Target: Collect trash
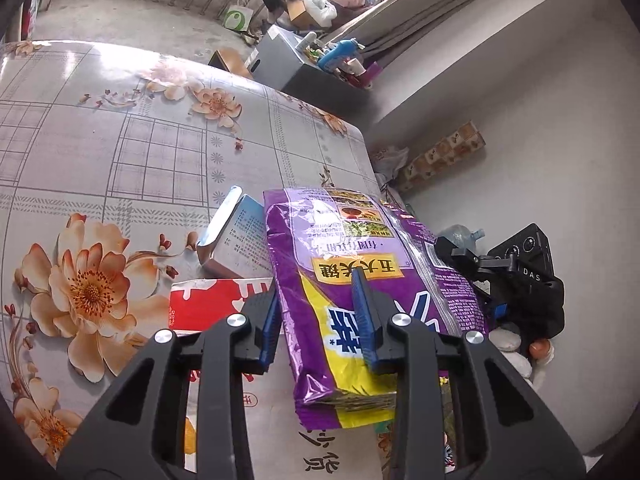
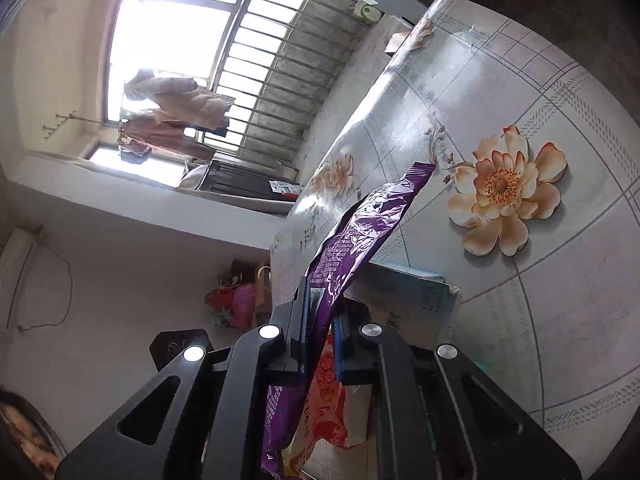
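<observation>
Over the left wrist camera first: the floral tablecloth (image 1: pixel 120 140) spreads out to the left, a red and white packet (image 1: pixel 208 304) lies flat on it just ahead of the fingers, and a pale blue carton (image 1: pixel 236 240) sits beyond that, tilted up on one edge. The left gripper (image 1: pixel 320 320) has its blue pads either side of the purple bag (image 1: pixel 348 280), jaws partway closed and pressing into its folded lower end, so the bag runs forward from the fingers, lifted over the packet. Far right in this view the right gripper (image 1: pixel 500 268) shows as a dark body at the bag's other edge, something only this camera catches. Switching to the right wrist camera, rolled on its side: window bars and hanging laundry (image 2: pixel 176 112) fill the left, a person's hair sits in the bottom corner, none of it visible from the other side. The right gripper (image 2: pixel 320 320) is clamped almost fully together on the purple bag (image 2: pixel 360 232), seen edge-on here as a thin crinkled sheet rising away from the pads, with the blue carton (image 2: pixel 408 300) just to its right and the tablecloth (image 2: pixel 540 320) beyond.
</observation>
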